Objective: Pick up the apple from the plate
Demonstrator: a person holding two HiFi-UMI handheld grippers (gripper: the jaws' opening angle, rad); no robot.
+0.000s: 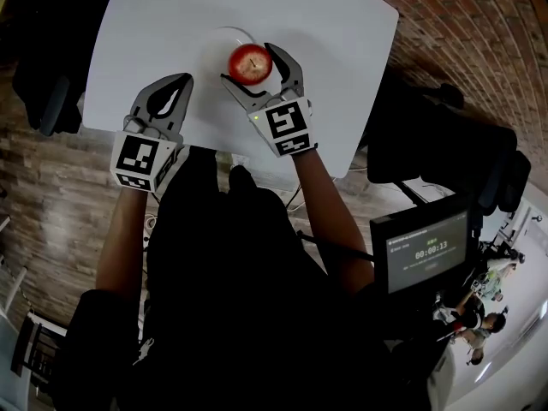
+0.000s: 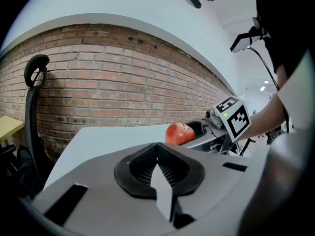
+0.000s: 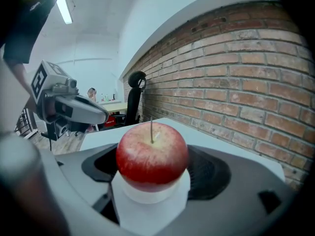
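Straddling apple (image 3: pixel 152 154) with right gripper (image 1: pixel 247 64), jaws spread, not clamping; apple sitting on plate (image 1: pixel 216 43) beneath. Hovering left gripper (image 1: pixel 182 80) alongside, jaws clenched, empty, above table (image 1: pixel 334 32).

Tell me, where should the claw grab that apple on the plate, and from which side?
Grip the apple across its widest middle, one jaw each side, coming level from the near side, above the plate. It sits stem-up, so its round flanks are free.
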